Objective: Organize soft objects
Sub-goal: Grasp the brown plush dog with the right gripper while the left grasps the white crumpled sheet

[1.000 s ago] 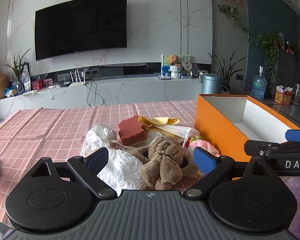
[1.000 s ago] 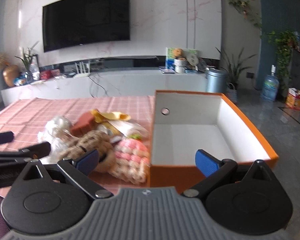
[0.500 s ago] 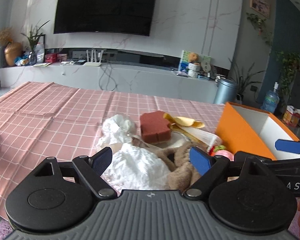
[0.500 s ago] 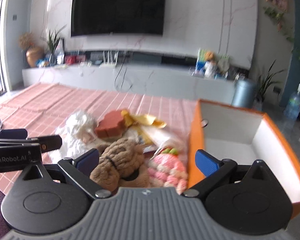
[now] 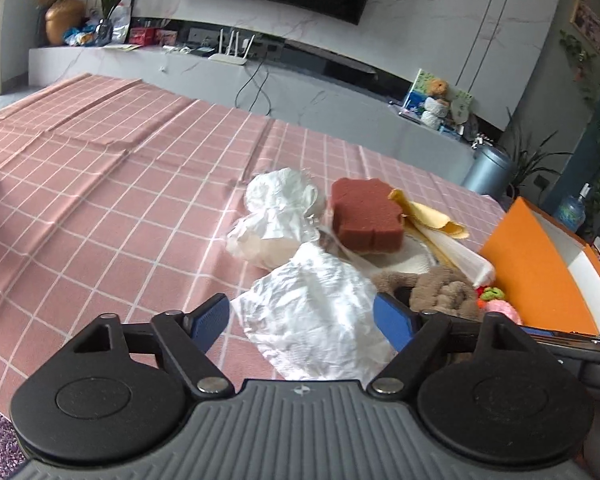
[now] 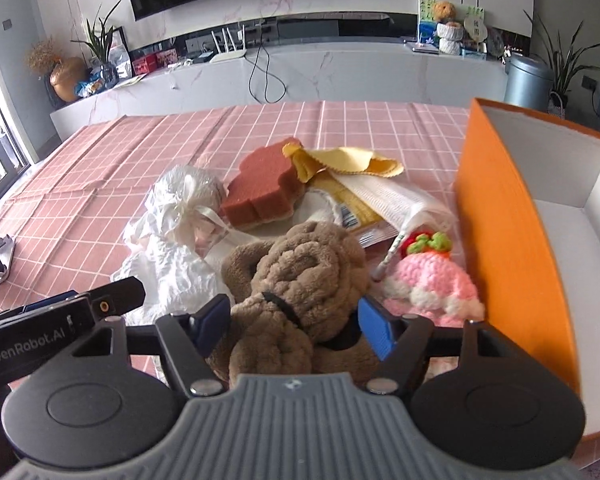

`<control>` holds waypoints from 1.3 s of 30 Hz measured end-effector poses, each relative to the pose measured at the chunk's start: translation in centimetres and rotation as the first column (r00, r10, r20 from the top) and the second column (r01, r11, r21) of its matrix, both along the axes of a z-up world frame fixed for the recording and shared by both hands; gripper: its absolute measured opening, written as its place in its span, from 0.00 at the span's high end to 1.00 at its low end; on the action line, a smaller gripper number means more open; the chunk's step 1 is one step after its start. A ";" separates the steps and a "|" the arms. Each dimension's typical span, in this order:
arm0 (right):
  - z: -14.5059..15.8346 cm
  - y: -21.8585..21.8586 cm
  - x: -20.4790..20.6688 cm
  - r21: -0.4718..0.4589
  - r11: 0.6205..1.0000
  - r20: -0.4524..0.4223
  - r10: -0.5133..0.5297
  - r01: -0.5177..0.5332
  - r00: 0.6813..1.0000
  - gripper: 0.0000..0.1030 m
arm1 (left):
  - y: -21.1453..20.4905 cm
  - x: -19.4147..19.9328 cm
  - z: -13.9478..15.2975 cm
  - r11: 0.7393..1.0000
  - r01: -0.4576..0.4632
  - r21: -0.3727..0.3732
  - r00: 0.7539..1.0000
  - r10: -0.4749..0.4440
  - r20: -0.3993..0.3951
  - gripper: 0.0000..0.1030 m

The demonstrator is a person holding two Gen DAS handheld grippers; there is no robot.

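Nearest in the right wrist view, the right gripper (image 6: 294, 322) has its blue pads on both sides of the brown plush dog (image 6: 300, 276); its jaws have just been closing and the pads seem to touch the fur, but I cannot tell if they already press it. In the left wrist view the left gripper (image 5: 302, 322) frames the crumpled white cloth (image 5: 314, 312); its jaws have also just been closing, yet they stand spread, with a gap between the left pad and the cloth. I judge that both hands are taking one soft thing each, so two pieces can go together. Just beside the dog lies a pink crocheted toy (image 6: 432, 284) with a red and green top, close to the orange wall. Behind them are a white gauze pouch (image 6: 188, 200) tied with ribbon, a red-brown sponge (image 6: 266, 186), a yellow cloth (image 6: 348, 164) and a clear packet (image 6: 384, 204), all in one heap on the pink checked tablecloth (image 6: 140, 160). The orange box (image 6: 512, 216) stands open at the right, white inside and seemingly without contents in the part shown, probably so the soft things can be dropped there.
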State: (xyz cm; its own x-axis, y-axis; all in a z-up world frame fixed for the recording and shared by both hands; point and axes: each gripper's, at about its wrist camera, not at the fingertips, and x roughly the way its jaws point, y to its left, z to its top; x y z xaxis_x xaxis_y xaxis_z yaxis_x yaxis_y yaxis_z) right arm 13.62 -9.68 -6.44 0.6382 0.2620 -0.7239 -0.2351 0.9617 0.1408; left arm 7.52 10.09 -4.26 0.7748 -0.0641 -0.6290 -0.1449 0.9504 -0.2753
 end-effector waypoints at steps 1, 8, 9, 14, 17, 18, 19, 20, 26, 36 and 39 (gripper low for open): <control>-0.2 0.2 0.2 -0.003 1.000 -0.010 0.002 -0.002 1.000 0.31 | 0.1 0.2 -0.2 1.000 -0.009 0.001 1.000 0.009 -0.007 0.15; -2.7 1.1 1.7 -0.020 1.000 -0.101 0.003 -0.005 0.995 0.25 | 1.1 1.4 -1.4 0.995 -0.046 -0.083 0.997 0.041 -0.059 0.14; -2.9 1.3 1.6 -0.031 0.999 -0.102 0.009 -0.013 0.995 0.25 | 1.1 1.6 -1.5 0.995 -0.047 -0.086 0.997 0.042 -0.066 0.13; -3.5 1.5 1.3 -0.071 0.997 -0.070 0.027 -0.032 0.997 0.40 | 0.8 2.1 -2.5 0.994 -0.043 -0.102 0.994 0.033 -0.100 0.07; -3.7 1.0 1.1 -0.055 0.998 -0.069 0.035 -0.038 0.997 0.44 | 0.8 2.2 -2.8 0.991 -0.048 -0.121 0.993 0.034 -0.111 0.05; -3.8 0.9 1.1 -0.051 0.998 -0.065 0.041 -0.044 0.997 0.44 | 0.7 2.3 -2.9 0.991 -0.046 -0.122 0.993 0.032 -0.114 0.05; -3.9 0.9 1.0 -0.051 0.998 -0.062 0.046 -0.049 0.997 0.45 | 0.5 2.4 -3.0 0.992 -0.041 -0.119 0.993 0.027 -0.117 0.05; -3.9 0.9 1.0 -0.048 0.997 -0.060 0.050 -0.053 0.997 0.45 | 0.3 2.5 -3.1 0.992 -0.035 -0.119 0.992 0.021 -0.122 0.05; -4.2 0.8 0.9 -0.044 0.996 -0.046 0.074 -0.076 0.996 0.46 | -0.6 3.3 -4.4 0.995 -0.029 -0.100 0.988 0.013 -0.156 0.27; -2.9 -0.2 -0.1 -0.022 0.995 0.003 0.094 -0.094 0.996 0.48 | -1.1 3.0 -3.6 0.997 0.043 -0.069 0.994 -0.050 -0.099 0.71; -1.7 -0.9 -0.6 0.001 0.996 0.034 0.091 -0.091 0.995 0.48 | -1.0 2.4 -2.4 0.998 0.051 -0.039 0.996 -0.053 -0.066 0.71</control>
State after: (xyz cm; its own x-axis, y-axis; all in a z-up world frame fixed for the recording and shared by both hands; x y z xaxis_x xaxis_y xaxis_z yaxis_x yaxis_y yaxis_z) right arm 13.04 -10.59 -8.18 0.6360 0.3222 -0.7012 -0.3266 0.9357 0.1336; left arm 9.97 9.12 -6.65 0.7262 -0.1279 -0.6755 -0.1146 0.9463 -0.3024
